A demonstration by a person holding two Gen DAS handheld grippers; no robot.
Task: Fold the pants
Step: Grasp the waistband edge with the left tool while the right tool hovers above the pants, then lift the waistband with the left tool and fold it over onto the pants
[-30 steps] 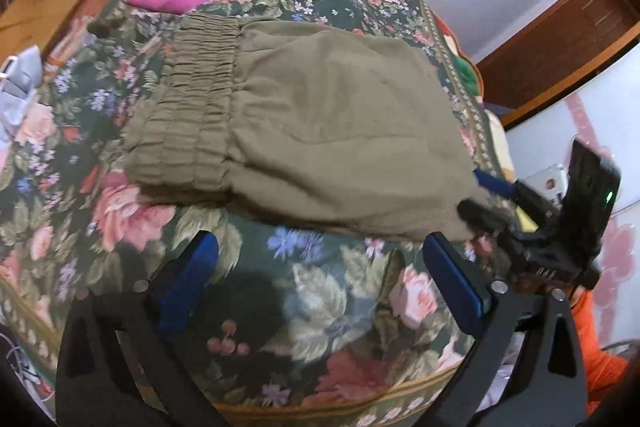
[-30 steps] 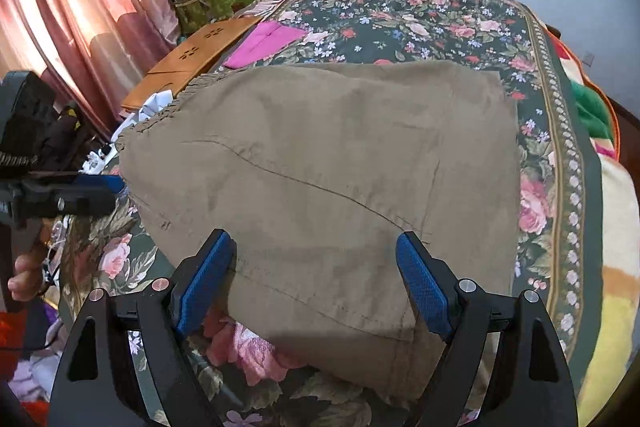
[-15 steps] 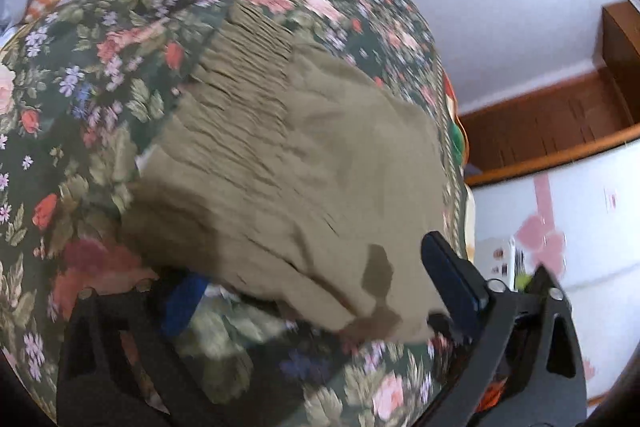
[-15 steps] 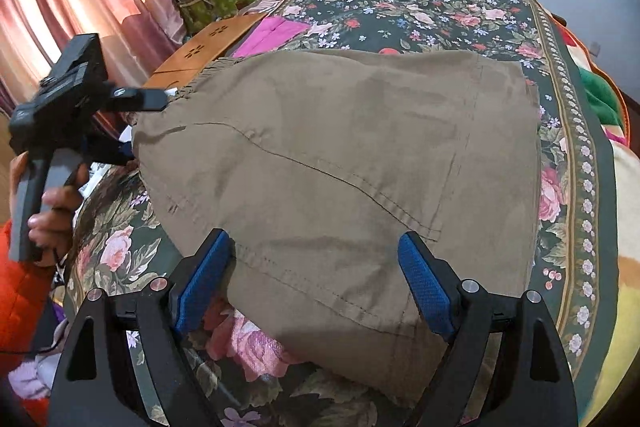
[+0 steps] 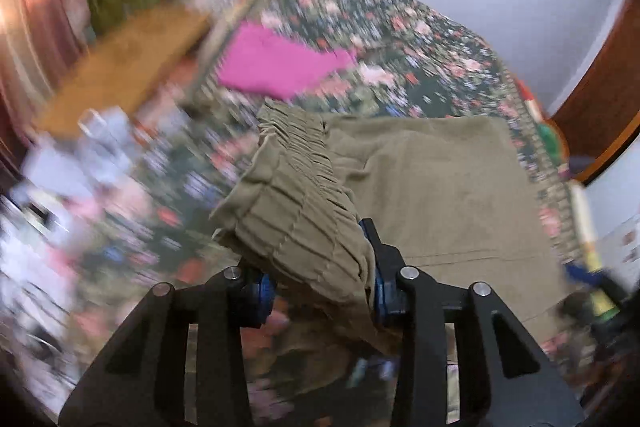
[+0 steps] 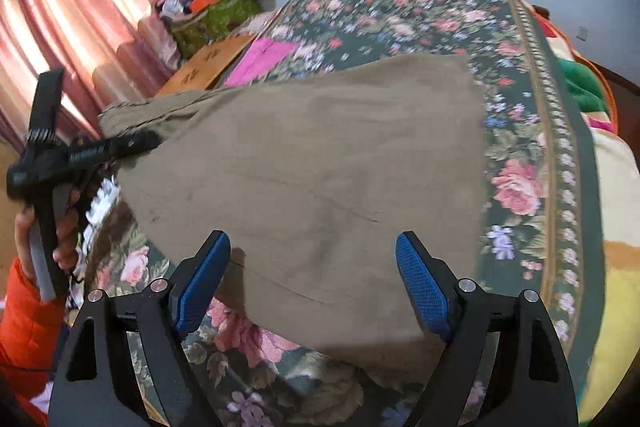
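Olive pants (image 6: 340,163) lie folded on a flowered bed cover (image 6: 520,115). In the left wrist view my left gripper (image 5: 316,267) has the gathered elastic waistband (image 5: 296,211) bunched between its blue pads. Its jaws are closing on it, and that corner is lifted off the bed. From the right wrist view the left gripper (image 6: 136,143) bites the waistband corner at the far left, held by a hand (image 6: 60,227) in an orange sleeve. My right gripper (image 6: 312,279) hangs open over the near edge of the pants with its pads off the fabric.
A pink cloth (image 5: 276,67) lies on the bed beyond the waistband. A wooden board (image 6: 208,63) and a green bag of clutter (image 6: 216,15) sit at the far left by pink curtains (image 6: 60,27). Bright blankets (image 6: 580,87) line the bed's right edge.
The left gripper went from wide open in front of the pants to pinching the waistband corner and lifting it, and its view swung round. The right gripper stayed in place and open.
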